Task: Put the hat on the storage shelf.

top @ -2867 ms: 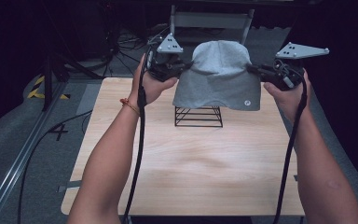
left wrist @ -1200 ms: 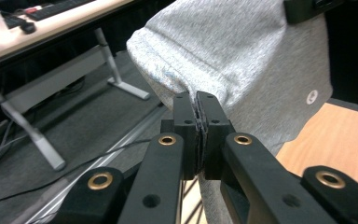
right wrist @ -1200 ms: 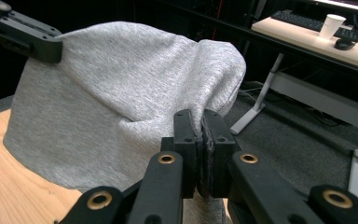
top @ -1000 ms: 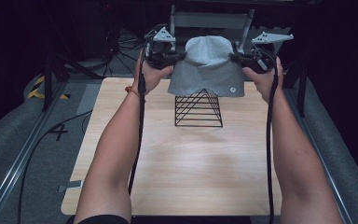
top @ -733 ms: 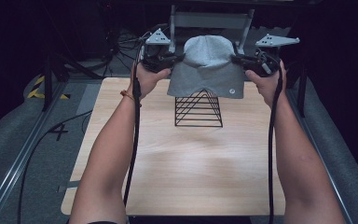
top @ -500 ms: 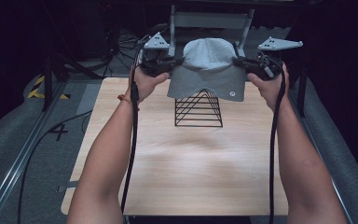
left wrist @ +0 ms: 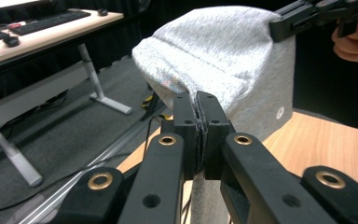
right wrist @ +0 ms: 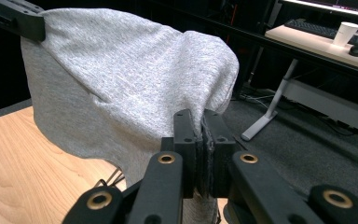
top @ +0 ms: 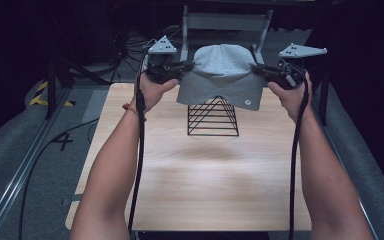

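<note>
Fingers [left wrist: 186, 121] of the left gripper [left wrist: 198, 109] are pressed together on a fold of the grey beanie [left wrist: 223, 60], the knit pinched flat between their black pads. Across the cap, the right gripper [right wrist: 200, 128] does the same: its fingers [right wrist: 184, 135] are closed hard on the opposite edge of the fabric.

From the high view, the beanie [top: 220, 75] hangs stretched between the two grippers, its crown pointing away from the person and its open hem drooping toward the counter [top: 200, 180]. A small round pale mark sits on the hem near its right corner. The cap is held up in the air over the far part of the counter, with its lower edge overlapping the peak of a black wire stand [top: 213, 117] shaped like a pyramid; whether the cloth touches the peak cannot be told. The stand rests on the light wooden counter, near the far edge and about midway across.

Both hands, the left [top: 152, 90] and the right [top: 290, 92], grip the tools at either side of the cap, forearms reaching in from the near edge, black cables trailing down along them.

Beyond the counter stand a pale desk frame [top: 225, 22] and grey carpeted floor [top: 25, 150].
</note>
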`<state>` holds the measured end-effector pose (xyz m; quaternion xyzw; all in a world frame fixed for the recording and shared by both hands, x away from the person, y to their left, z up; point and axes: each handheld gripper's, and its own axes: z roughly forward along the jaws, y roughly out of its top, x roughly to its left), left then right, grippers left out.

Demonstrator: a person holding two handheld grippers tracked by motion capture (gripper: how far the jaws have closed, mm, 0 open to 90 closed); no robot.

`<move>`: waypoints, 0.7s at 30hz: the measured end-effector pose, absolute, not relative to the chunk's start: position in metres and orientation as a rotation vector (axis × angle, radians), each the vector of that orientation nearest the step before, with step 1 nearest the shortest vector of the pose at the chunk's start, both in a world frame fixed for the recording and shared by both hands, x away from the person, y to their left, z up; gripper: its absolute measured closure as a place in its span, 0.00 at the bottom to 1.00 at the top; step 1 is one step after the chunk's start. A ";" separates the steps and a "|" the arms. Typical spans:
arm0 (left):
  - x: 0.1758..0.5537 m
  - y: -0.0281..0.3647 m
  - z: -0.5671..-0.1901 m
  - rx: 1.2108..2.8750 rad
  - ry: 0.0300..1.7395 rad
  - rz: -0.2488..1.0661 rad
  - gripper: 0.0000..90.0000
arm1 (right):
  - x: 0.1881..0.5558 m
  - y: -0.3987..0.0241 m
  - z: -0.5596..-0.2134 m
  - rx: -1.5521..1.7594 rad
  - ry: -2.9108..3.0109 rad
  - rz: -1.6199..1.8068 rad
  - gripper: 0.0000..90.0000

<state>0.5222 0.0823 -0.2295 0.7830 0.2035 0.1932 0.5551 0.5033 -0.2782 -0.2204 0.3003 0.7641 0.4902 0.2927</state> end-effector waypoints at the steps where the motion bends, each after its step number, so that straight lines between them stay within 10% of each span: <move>1: 0.521 0.082 -0.229 1.849 0.475 0.454 0.98 | 0.502 -0.278 -0.220 0.799 2.033 1.311 0.96; 21: 0.529 0.078 -0.282 1.918 0.530 0.401 0.98 | 0.508 -0.275 -0.254 0.824 2.098 1.219 0.95</move>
